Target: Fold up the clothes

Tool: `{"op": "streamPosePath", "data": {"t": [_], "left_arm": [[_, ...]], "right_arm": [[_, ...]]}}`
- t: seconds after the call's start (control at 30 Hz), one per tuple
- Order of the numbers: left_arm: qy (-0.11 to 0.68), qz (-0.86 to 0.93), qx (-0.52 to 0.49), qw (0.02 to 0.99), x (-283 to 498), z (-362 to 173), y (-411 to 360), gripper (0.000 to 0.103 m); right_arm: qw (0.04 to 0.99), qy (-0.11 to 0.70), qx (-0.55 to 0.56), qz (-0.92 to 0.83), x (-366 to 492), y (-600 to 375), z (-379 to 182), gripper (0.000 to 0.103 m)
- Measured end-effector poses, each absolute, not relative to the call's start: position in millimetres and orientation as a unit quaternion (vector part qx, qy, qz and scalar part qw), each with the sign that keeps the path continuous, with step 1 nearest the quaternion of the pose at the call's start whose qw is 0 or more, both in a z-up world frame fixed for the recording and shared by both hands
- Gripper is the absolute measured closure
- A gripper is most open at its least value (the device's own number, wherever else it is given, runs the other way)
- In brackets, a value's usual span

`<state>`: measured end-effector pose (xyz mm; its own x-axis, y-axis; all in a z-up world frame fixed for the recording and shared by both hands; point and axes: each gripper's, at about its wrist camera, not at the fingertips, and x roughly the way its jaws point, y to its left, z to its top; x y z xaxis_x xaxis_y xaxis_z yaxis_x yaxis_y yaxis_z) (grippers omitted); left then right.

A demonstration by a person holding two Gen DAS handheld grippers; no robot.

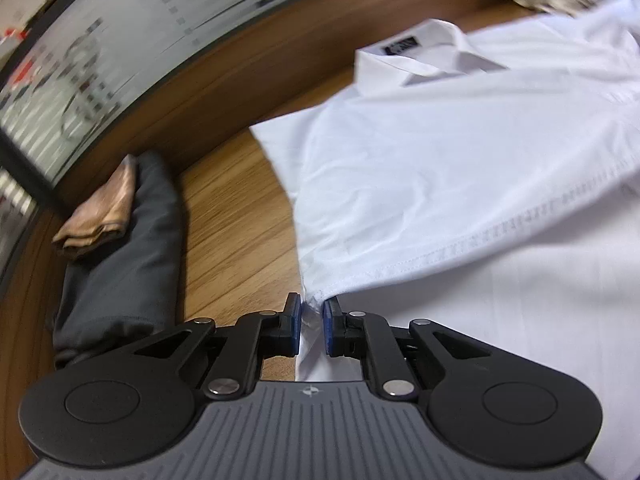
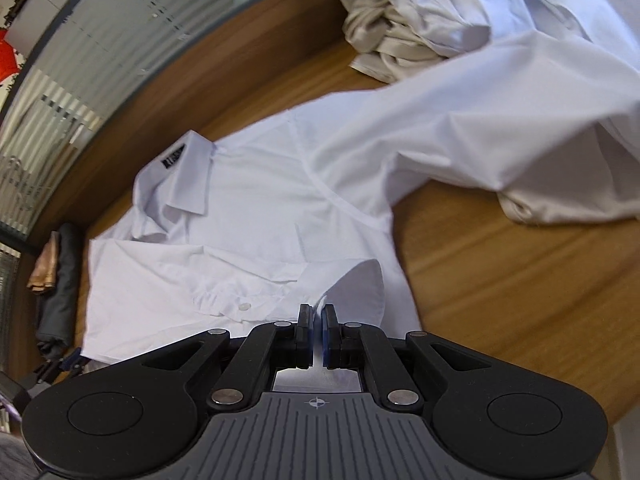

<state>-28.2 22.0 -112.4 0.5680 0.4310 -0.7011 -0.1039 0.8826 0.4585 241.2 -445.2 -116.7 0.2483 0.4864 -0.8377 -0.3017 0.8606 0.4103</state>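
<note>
White shirt (image 2: pixel 256 216) lies flat on the wooden table (image 2: pixel 520 280), collar (image 2: pixel 188 176) toward the glass wall, one sleeve (image 2: pixel 460 120) stretched toward a heap of pale clothes (image 2: pixel 400 20). Left gripper (image 1: pixel 311 312) pinches a corner of shirt fabric at its near edge. Right gripper (image 2: pixel 318 318) is pressed together on a fold of the shirt. Dark folded garment (image 1: pixel 128 260) with a tan cloth (image 1: pixel 96 220) on top sits near the wall.
</note>
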Motion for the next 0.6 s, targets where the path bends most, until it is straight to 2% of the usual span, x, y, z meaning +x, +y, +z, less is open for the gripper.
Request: {"op": "streamPosePath", "data": {"t": [0.1, 0.27, 0.5, 0.6], "left_arm": [[0.45, 0.142, 0.194, 0.86, -28.6, -116.5, 24.4, 0.087], [0.454, 0.129, 0.148, 0.869, -39.8, -107.0, 38.3, 0.081], [0.421, 0.155, -0.039, 0.893, -53.9, -61.8, 74.0, 0.073], [0.401, 0.174, -0.116, 0.892, -38.3, -46.4, 95.0, 0.073]], "right_arm": [[0.789, 0.558, 0.075, 0.247, 239.8, -445.5, -127.9, 0.097], [0.793, 0.556, 0.04, 0.247, 238.9, -438.0, -143.1, 0.097], [0.794, 0.553, 0.046, 0.247, 232.1, -442.0, -139.9, 0.096], [0.794, 0.555, 0.047, 0.243, 231.8, -441.7, -143.2, 0.096]]}}
